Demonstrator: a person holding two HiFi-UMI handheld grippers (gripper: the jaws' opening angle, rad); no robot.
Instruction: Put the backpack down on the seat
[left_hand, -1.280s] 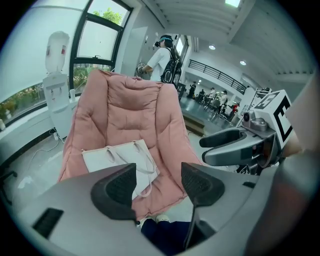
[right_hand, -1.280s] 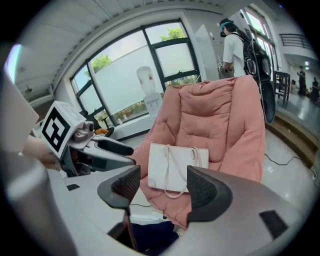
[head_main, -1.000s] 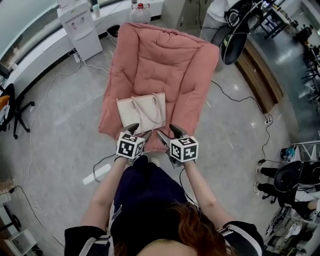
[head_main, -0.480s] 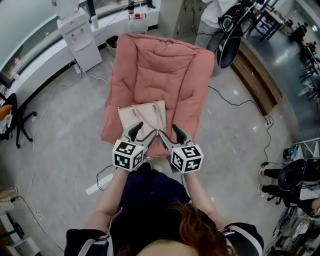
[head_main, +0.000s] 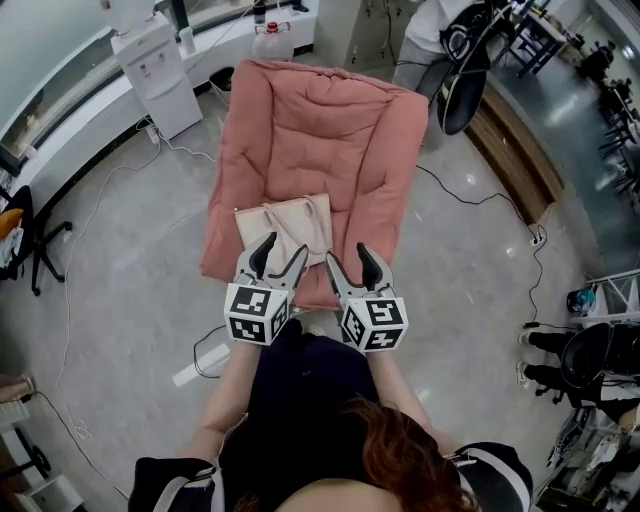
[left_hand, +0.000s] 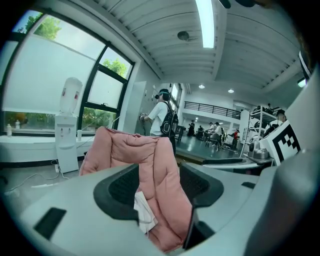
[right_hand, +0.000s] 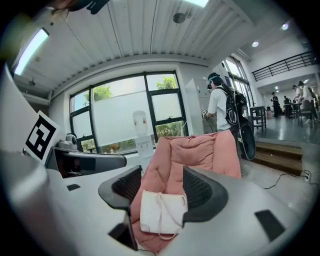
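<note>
The backpack (head_main: 285, 228), a flat cream bag with thin straps, lies on the front left part of the pink cushioned seat (head_main: 320, 130). Both grippers hover just short of the seat's front edge, close to my body. My left gripper (head_main: 282, 254) is open with nothing between its jaws; its view shows the seat (left_hand: 160, 165) and a corner of the bag (left_hand: 144, 212) beyond them. My right gripper (head_main: 348, 262) is open and empty too; its view shows the bag (right_hand: 160, 212) lying flat on the seat (right_hand: 195, 150) ahead.
A white water dispenser (head_main: 150, 65) stands at the back left, with cables trailing over the floor (head_main: 110, 220). A person (head_main: 430, 40) stands behind the seat next to a black chair (head_main: 465, 85). A wooden step (head_main: 510, 150) runs along the right.
Both grippers have drawn back a little from the bag toward my body and tipped upward. The bag stays flat on the seat.
</note>
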